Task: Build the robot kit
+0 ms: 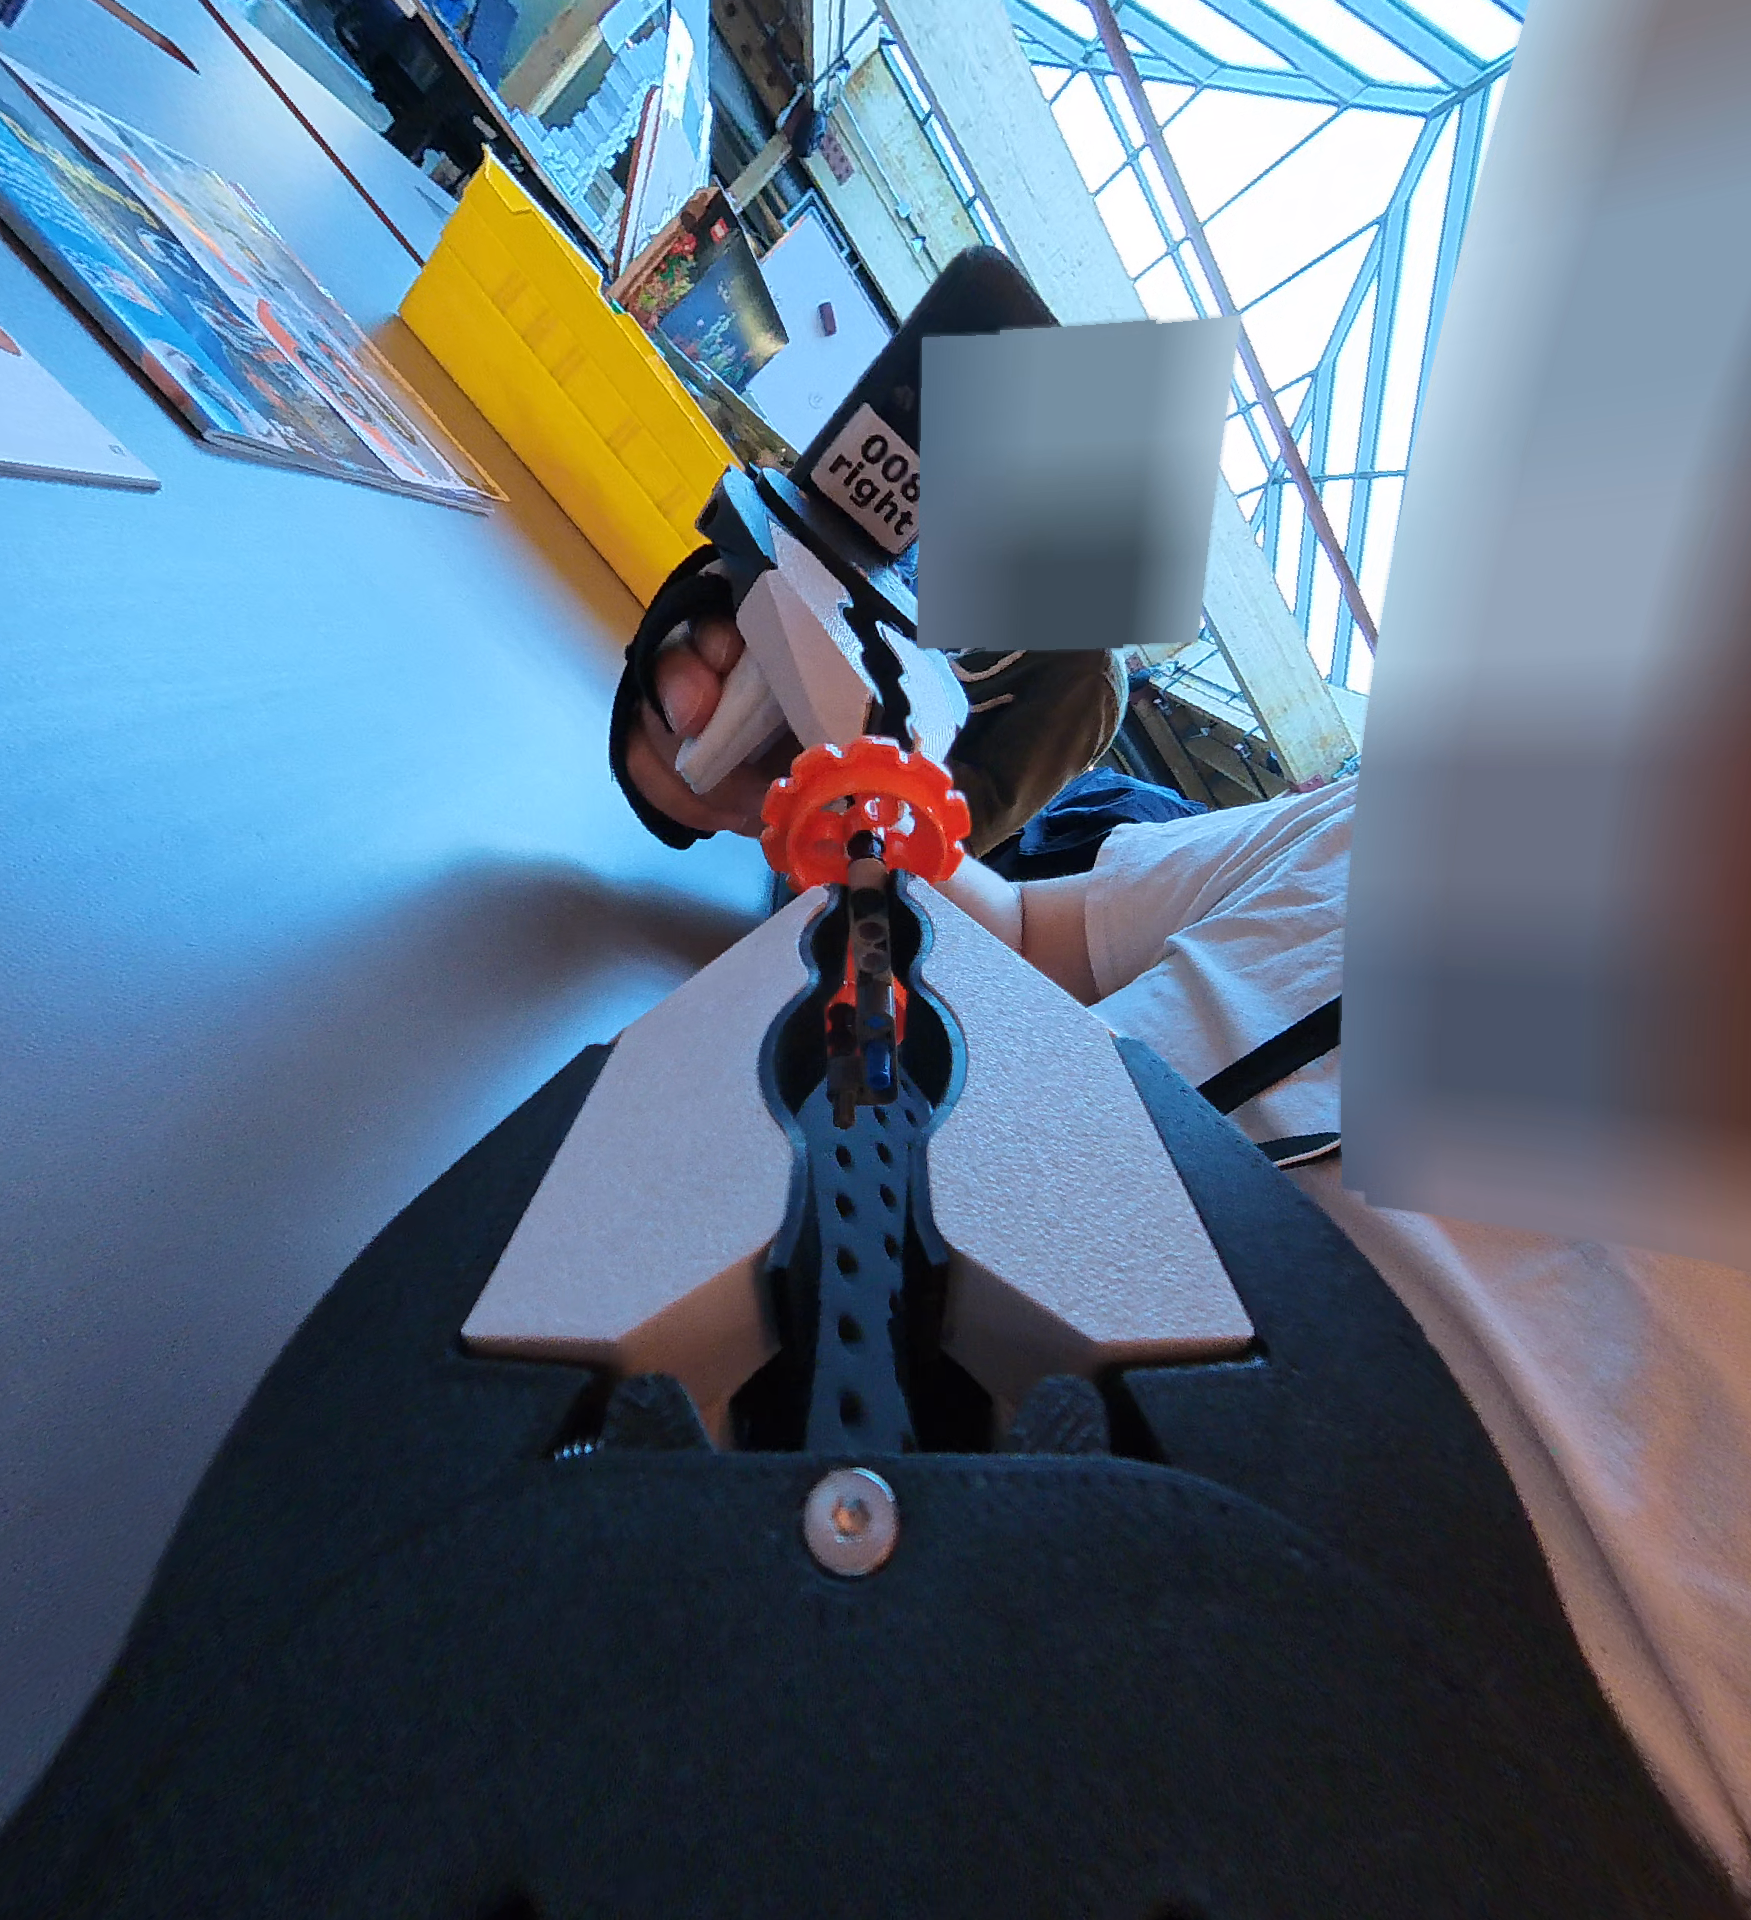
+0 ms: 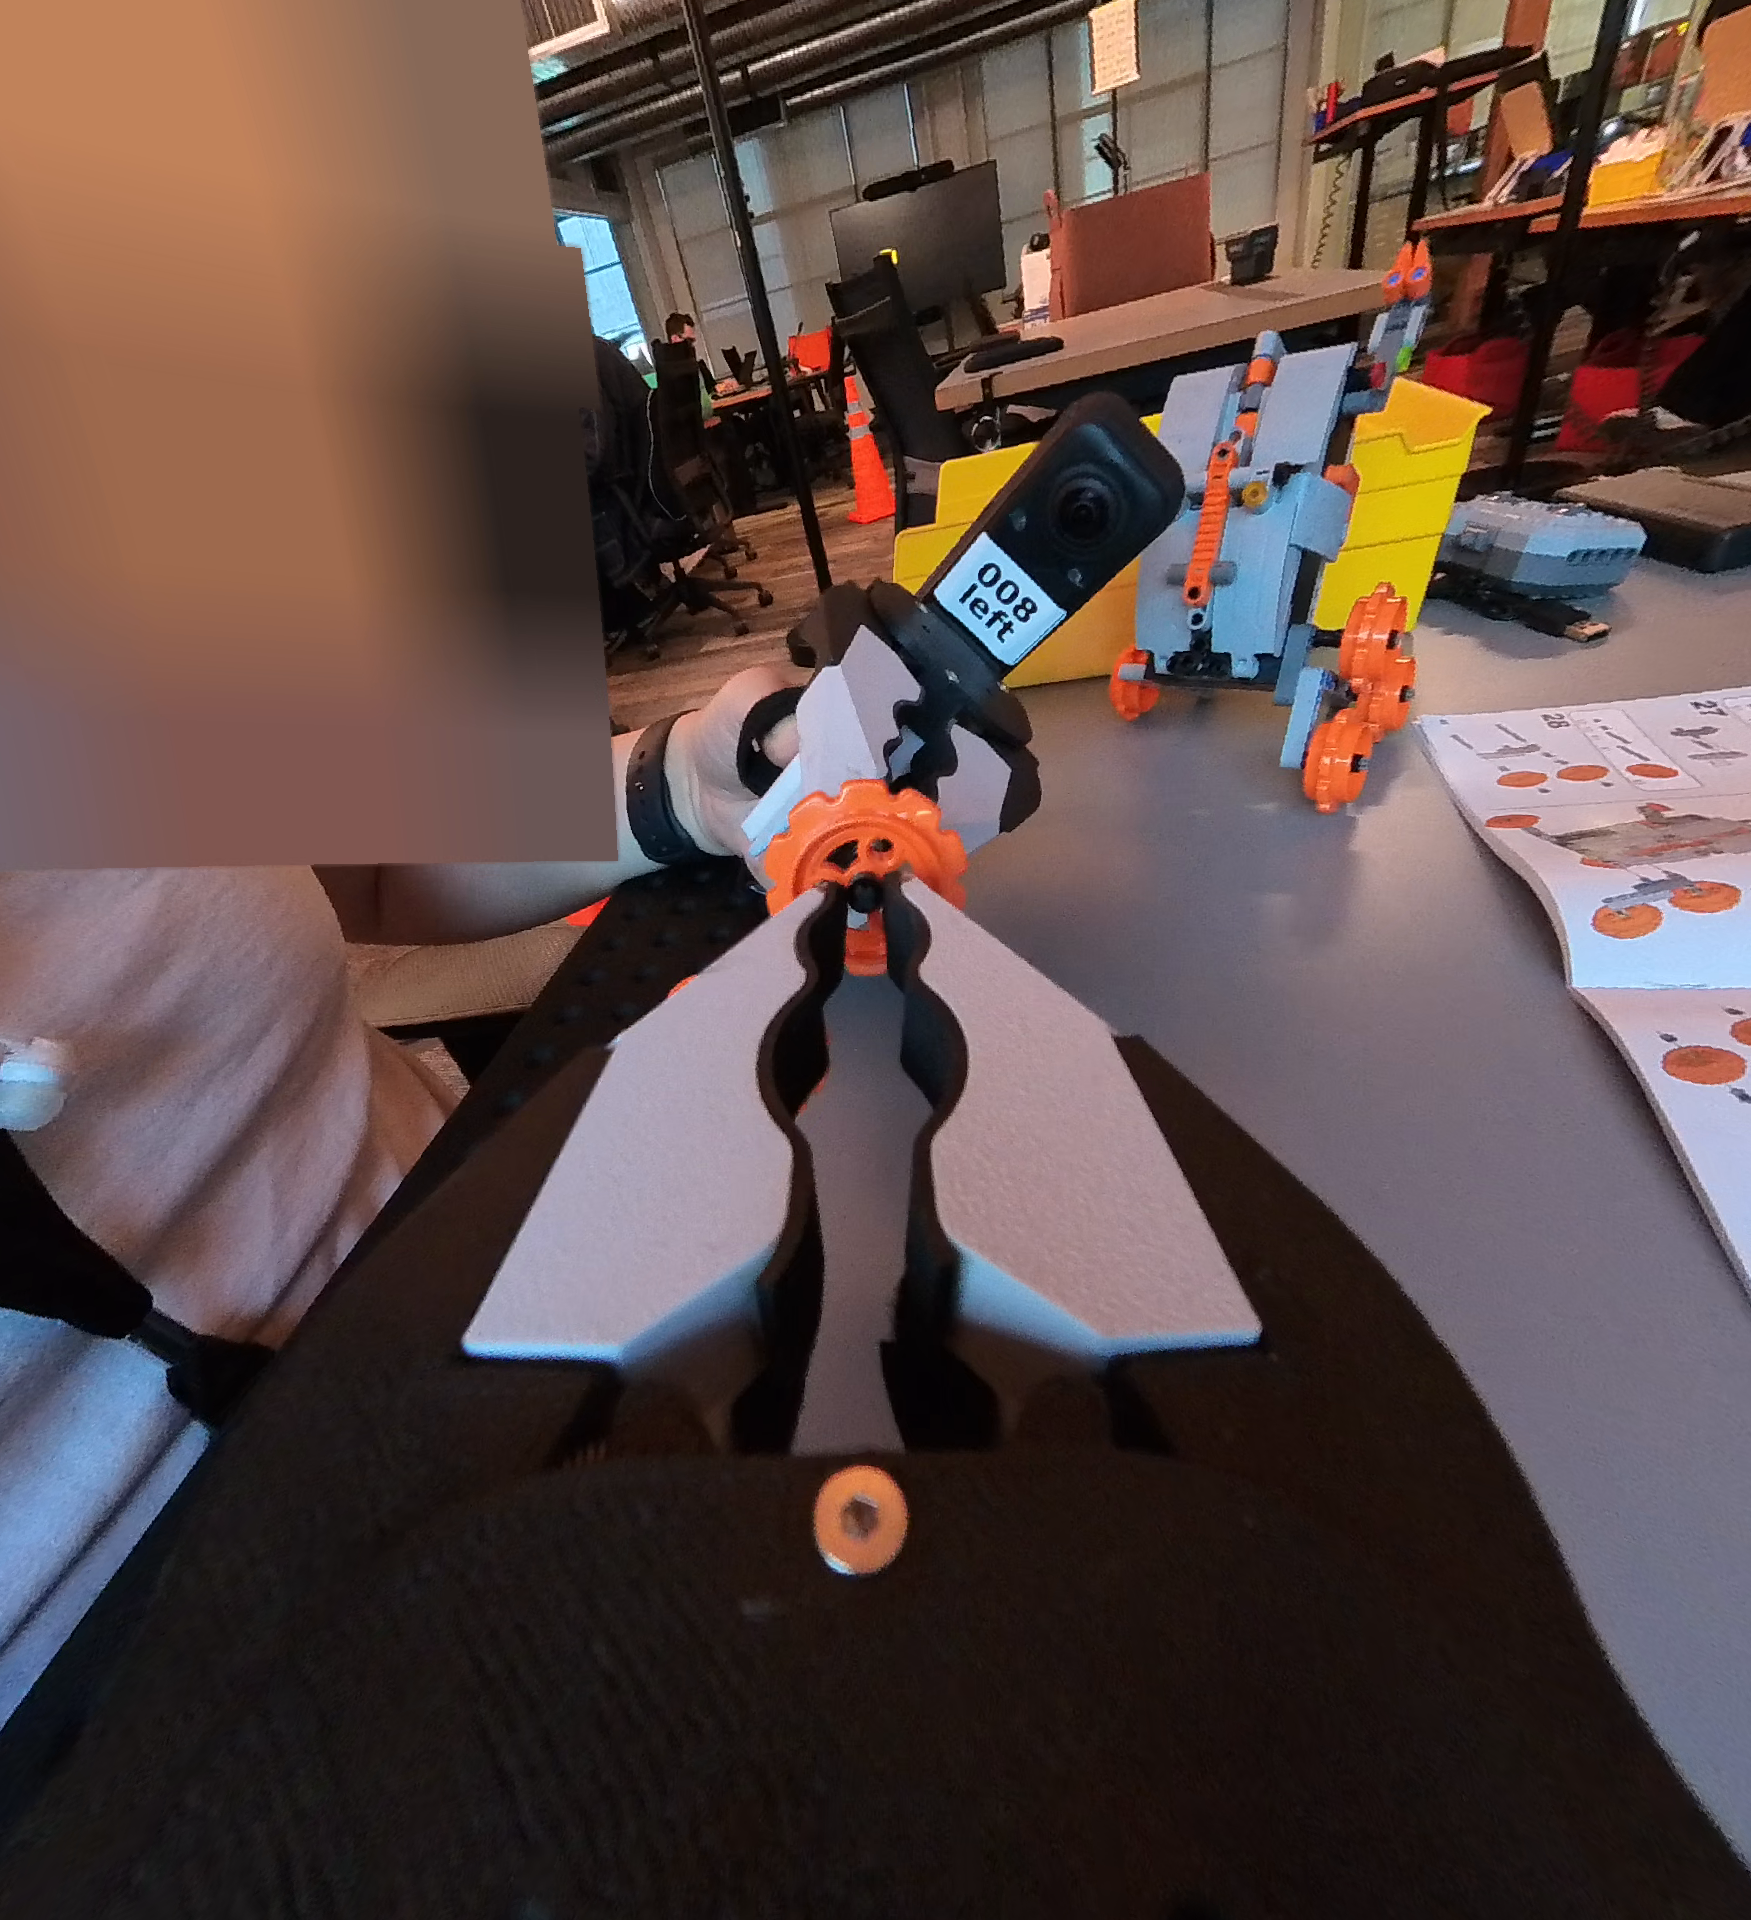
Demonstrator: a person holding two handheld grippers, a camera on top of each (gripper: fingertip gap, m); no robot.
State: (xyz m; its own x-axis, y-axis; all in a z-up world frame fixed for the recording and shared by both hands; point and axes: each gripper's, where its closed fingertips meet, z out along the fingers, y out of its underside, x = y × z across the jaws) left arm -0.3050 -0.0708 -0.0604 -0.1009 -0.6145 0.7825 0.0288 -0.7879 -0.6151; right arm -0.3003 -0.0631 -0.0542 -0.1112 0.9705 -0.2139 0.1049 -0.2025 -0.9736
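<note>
Left wrist view: the left gripper (image 1: 863, 904) is squeezed tight on a small brick beam (image 1: 866, 987), held up over the grey table (image 2: 1214, 987). An orange toothed wheel (image 1: 819, 821) is already sat on the black axle (image 2: 863, 896) at the beam's tip. The right gripper (image 2: 866, 904) is closed narrow at the wheel's middle, and the axle end seems to be pinched there. A brick model (image 2: 1266, 561) with more orange wheels is stood near the table's far edge. A yellow bin (image 2: 1401, 488) is set just behind it; what is inside cannot be seen. An open building booklet (image 2: 1681, 883) is laid by the right edge.
</note>
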